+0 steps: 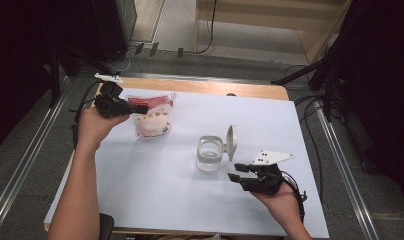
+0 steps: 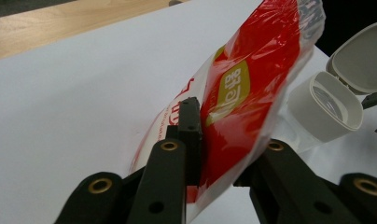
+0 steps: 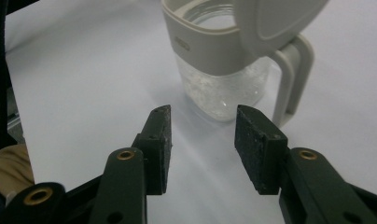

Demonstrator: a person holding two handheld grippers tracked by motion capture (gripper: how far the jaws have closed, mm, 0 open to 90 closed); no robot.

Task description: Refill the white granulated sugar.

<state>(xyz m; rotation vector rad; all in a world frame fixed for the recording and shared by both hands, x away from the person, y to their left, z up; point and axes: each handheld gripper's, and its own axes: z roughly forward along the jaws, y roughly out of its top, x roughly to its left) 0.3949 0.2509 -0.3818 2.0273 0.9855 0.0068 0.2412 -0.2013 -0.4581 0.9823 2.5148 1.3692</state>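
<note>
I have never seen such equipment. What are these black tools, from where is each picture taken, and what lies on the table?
A person sits at a table covered with white paper and holds a hand-held gripper in each hand; there is no robot arm. The high view looks down from above. The other two pictures come from small cameras riding on each gripper, looking along its black jaws.

The left gripper is shut on a red and white bag, lifting its top edge. The right gripper is open and holds nothing; it rests in front of a clear jar whose grey hinged lid stands open. Something pale and grainy lies inside the jar; I cannot tell what.
</note>
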